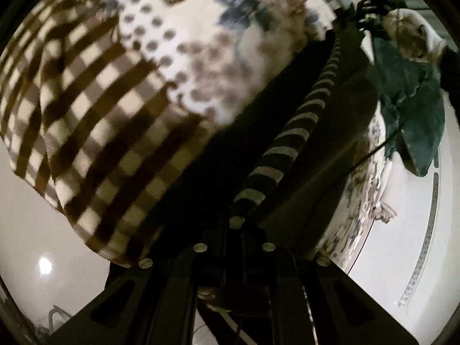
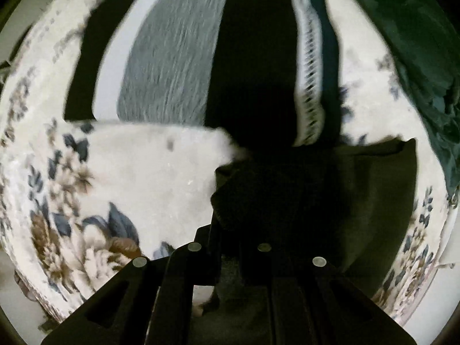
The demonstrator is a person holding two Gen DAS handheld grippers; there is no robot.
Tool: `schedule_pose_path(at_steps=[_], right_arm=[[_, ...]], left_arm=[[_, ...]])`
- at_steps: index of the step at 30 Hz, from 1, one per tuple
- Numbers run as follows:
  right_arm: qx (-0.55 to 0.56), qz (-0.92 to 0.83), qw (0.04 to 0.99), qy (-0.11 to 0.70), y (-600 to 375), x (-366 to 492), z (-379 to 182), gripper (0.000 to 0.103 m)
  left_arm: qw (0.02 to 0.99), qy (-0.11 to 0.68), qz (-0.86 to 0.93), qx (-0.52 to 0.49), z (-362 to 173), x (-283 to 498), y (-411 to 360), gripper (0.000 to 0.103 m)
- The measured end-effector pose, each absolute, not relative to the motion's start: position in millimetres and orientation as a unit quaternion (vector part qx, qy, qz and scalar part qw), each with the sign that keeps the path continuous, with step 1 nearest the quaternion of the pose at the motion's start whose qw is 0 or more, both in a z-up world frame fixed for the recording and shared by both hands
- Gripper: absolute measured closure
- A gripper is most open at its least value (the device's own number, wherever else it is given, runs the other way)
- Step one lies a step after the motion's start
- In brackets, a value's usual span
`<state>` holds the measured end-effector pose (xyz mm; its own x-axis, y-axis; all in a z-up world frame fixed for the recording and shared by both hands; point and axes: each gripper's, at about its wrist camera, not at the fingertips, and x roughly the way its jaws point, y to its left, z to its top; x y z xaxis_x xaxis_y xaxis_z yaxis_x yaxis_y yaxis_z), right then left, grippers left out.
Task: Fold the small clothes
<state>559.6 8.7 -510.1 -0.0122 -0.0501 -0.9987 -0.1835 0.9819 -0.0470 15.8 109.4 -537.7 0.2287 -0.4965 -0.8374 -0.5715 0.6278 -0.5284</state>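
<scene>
My left gripper [image 1: 238,221] is shut on a dark garment [image 1: 258,109] with a black-and-grey striped band [image 1: 290,141]. The garment stretches taut from the jaws up toward the top right of the left wrist view. In the right wrist view my right gripper [image 2: 244,230] points down over the floral tablecloth [image 2: 72,187]. It is shut on bunched dark fabric [image 2: 287,187], which hides its fingertips. An olive-dark flap [image 2: 373,201] of that fabric lies to the right on the cloth. Both views are blurred.
A brown-and-white checked cloth [image 1: 86,115] and a polka-dotted cloth [image 1: 178,43] lie at the left. A teal cloth [image 1: 411,100] [image 2: 417,57] sits at the right. Beyond the right gripper lie a grey piece [image 2: 172,57], a black piece [image 2: 258,43] and a lace-trimmed piece [image 2: 307,72]. The white table edge [image 1: 402,244] shows past the tablecloth.
</scene>
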Motion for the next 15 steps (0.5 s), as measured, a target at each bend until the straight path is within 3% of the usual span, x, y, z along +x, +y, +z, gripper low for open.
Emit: schedule_pose_path(at_steps=[1,3,5,7,8,15], right_arm=[[-0.08,0.051,0.688,0.72,10,559,-515,0.088],[-0.051,0.07,0.677,0.731,5,553,-512,0.071],[-0.017,0.092,0.668,0.738,-4,539,-502,0.042],[0.01,0.119,0.663,0.739,-20,513,-486,0.041],[0.013,0.132,0.659,0.74,-31,494,-478,0.04],[0.006,0.104,0.633,0.767,-143,329,-480,0.038]], left_arm=[[0.648,0.624,0.031,-0.436,-541,14,115,0.093],[0.633,0.634,0.037,-0.443,-546,10,129,0.088],[0.626,0.632,0.041,-0.455,-545,1,149,0.068],[0.627,0.628,0.045,-0.458,-541,-5,162,0.052],[0.628,0.626,0.044,-0.459,-538,-7,168,0.049],[0.648,0.655,-0.007,-0.39,-530,28,154,0.049]])
